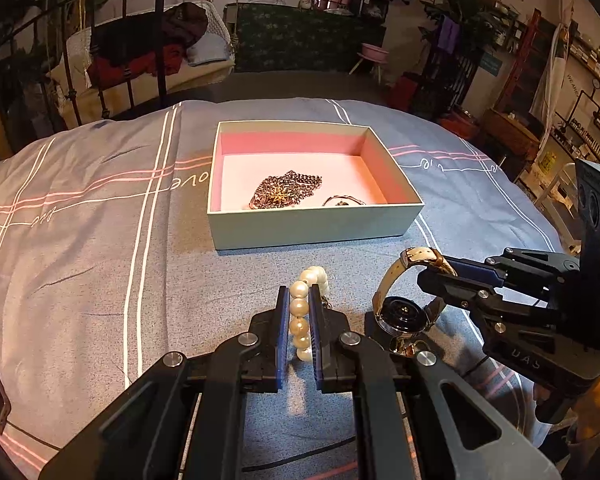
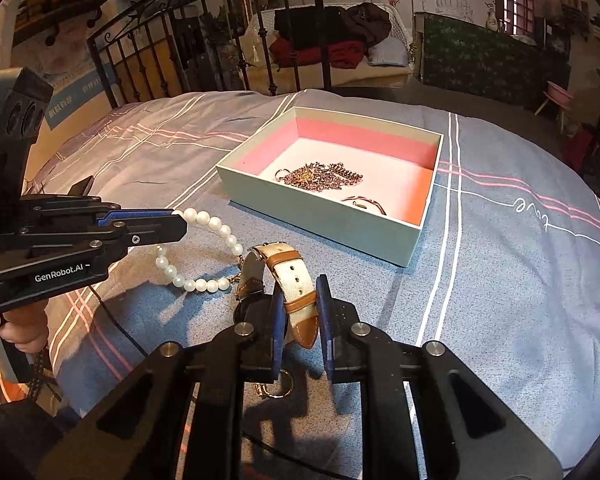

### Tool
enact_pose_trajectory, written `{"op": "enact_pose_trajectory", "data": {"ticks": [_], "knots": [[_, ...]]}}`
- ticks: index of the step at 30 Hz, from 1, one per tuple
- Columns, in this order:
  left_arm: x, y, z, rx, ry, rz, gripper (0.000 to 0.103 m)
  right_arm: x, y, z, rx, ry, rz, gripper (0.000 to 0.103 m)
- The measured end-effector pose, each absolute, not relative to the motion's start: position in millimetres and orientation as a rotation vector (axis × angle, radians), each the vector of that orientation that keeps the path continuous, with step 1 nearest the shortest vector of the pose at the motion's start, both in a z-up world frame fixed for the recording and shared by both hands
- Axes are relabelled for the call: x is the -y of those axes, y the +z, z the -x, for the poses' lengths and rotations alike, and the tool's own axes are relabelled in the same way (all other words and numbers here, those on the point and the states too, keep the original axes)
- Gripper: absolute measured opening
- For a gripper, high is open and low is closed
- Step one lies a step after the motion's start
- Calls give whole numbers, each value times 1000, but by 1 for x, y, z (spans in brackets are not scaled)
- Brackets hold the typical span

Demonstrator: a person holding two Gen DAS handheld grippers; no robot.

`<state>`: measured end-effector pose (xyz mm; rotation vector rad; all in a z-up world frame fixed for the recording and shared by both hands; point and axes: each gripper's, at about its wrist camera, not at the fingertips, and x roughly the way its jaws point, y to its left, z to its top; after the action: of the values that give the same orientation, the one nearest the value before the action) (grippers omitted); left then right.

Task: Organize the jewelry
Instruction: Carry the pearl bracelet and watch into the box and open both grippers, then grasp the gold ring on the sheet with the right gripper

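My left gripper (image 1: 299,300) is shut on a white pearl bracelet (image 1: 301,322) just above the bedspread; it also shows in the right wrist view (image 2: 199,247), held by the left gripper (image 2: 180,222). My right gripper (image 2: 299,296) is shut on the cream and tan strap of a wristwatch (image 2: 296,288). In the left wrist view the watch (image 1: 404,308) hangs from the right gripper (image 1: 424,270), its dark face down near the cloth. An open pale green box with pink lining (image 1: 312,222) (image 2: 324,220) lies ahead and holds a metal chain necklace (image 1: 286,190) (image 2: 320,176) and a thin bangle (image 1: 342,200) (image 2: 364,203).
Everything rests on a blue-grey bedspread with white and pink stripes (image 1: 100,208) (image 2: 500,260). A black iron bed frame (image 2: 204,52) stands behind. A black cable (image 2: 116,320) trails on the cloth by the left hand. Shelves and furniture line the room's far right (image 1: 560,100).
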<state>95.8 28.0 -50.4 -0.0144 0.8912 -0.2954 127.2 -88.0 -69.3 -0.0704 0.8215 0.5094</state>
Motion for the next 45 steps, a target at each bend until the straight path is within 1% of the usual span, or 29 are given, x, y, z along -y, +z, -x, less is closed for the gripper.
{"op": "enact_pose_trajectory", "data": {"ticks": [6, 10, 13, 18, 22, 34, 35, 36, 37, 38, 39, 43, 45], "knots": [[-22, -13, -115, -794, -300, -32, 9, 91, -39, -143, -752, 502, 81, 16], [-12, 16, -143, -724, -293, -56, 9, 93, -13, -173, -696, 471, 83, 16], [-5, 26, -166, -711, -287, -64, 9, 94, -1, -198, -680, 447, 71, 16], [-2, 20, -202, -750, -255, -45, 9, 96, 2, -232, -685, 386, 76, 16], [1, 9, -217, -782, -240, -44, 9, 95, -7, -254, -723, 358, 101, 16], [-1, -16, -234, -870, -186, -61, 9, 89, -42, -271, -828, 333, 152, 17], [-3, -16, -235, -874, -176, -59, 15, 89, -42, -271, -838, 325, 160, 27], [-4, -16, -236, -881, -165, -58, 38, 89, -43, -271, -852, 310, 179, 38], [-7, -14, -237, -881, -150, -55, 54, 89, -43, -269, -849, 281, 209, 66], [-10, -10, -234, -865, -137, -51, 73, 89, -39, -264, -815, 254, 231, 80], [-11, -5, -228, -839, -139, -46, 74, 91, -34, -256, -778, 244, 239, 81], [-12, 8, -198, -787, -189, -61, 75, 105, -23, -223, -743, 284, 189, 81], [-11, 7, -175, -773, -219, -80, 75, 113, -26, -198, -736, 309, 173, 81]]}}
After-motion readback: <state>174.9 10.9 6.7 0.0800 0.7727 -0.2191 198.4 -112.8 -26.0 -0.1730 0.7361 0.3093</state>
